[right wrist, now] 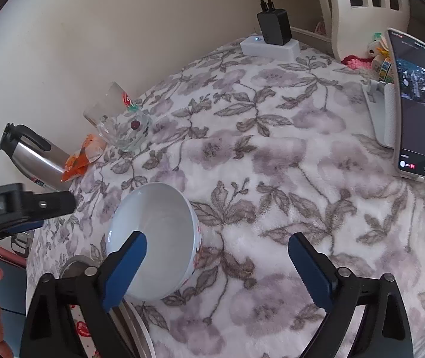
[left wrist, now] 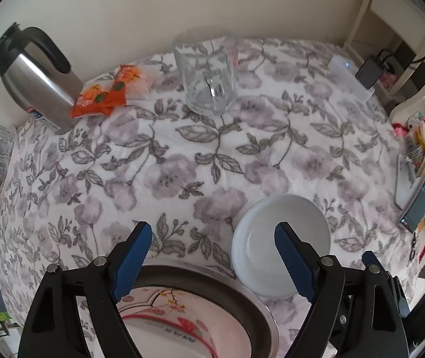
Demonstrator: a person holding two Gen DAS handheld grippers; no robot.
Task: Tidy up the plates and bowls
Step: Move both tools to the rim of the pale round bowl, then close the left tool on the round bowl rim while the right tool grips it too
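Both claws spread over the floral table, gripping nothing.

Through the left wrist camera we are seeing the left gripper (left wrist: 214, 264) gaping wide above a patterned plate (left wrist: 182, 322) in a metal dish, the white bowl (left wrist: 282, 243) just right of it, a glass mug (left wrist: 208, 73) far off. Through the right wrist camera we are seeing the right gripper (right wrist: 218, 268) standing open, its left finger (right wrist: 126, 268) overlapping the bowl (right wrist: 153, 238), with a phone (right wrist: 415, 104) far right.

One white bowl (left wrist: 281, 247); one patterned plate (left wrist: 188, 325); one glass mug (left wrist: 208, 74); one steel flask (left wrist: 36, 77); one orange packet (left wrist: 108, 92); one phone (right wrist: 415, 104); one charger (right wrist: 273, 26).
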